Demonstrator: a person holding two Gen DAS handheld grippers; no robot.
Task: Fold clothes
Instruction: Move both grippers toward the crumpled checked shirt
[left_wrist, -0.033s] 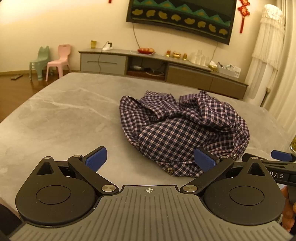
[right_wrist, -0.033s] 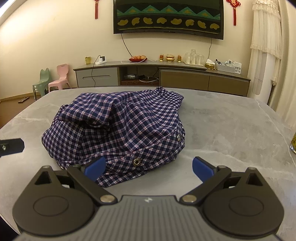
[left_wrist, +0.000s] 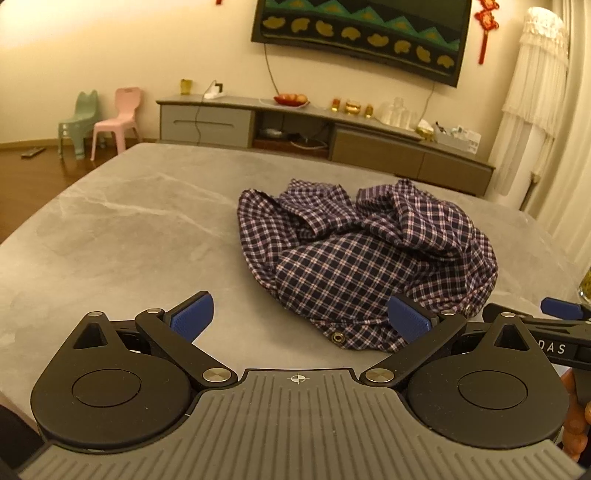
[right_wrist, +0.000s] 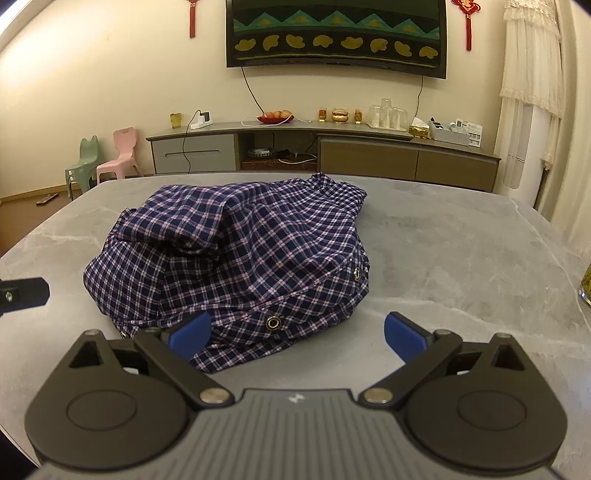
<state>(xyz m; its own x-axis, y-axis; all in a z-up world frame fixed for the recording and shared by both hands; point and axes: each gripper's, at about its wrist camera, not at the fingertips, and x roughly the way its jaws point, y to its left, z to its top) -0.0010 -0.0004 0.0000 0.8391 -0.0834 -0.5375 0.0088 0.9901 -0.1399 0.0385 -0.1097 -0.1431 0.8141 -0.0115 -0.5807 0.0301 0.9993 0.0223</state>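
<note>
A crumpled navy and pink plaid shirt (left_wrist: 369, 254) with metal snap buttons lies in a heap on the grey marble table (left_wrist: 140, 229). It also shows in the right wrist view (right_wrist: 251, 254). My left gripper (left_wrist: 299, 319) is open and empty, just short of the shirt's near hem, its right pad beside the cloth. My right gripper (right_wrist: 295, 332) is open and empty, its left pad over the shirt's near hem. The right gripper's tip shows at the far right of the left wrist view (left_wrist: 561, 308).
A glass with yellow-green content (right_wrist: 585, 284) stands at the table's right edge. Beyond the table stand a long TV cabinet (right_wrist: 325, 151) with cups and fruit, two small chairs (right_wrist: 99, 162) on the left and a white covered unit (right_wrist: 532, 110) on the right.
</note>
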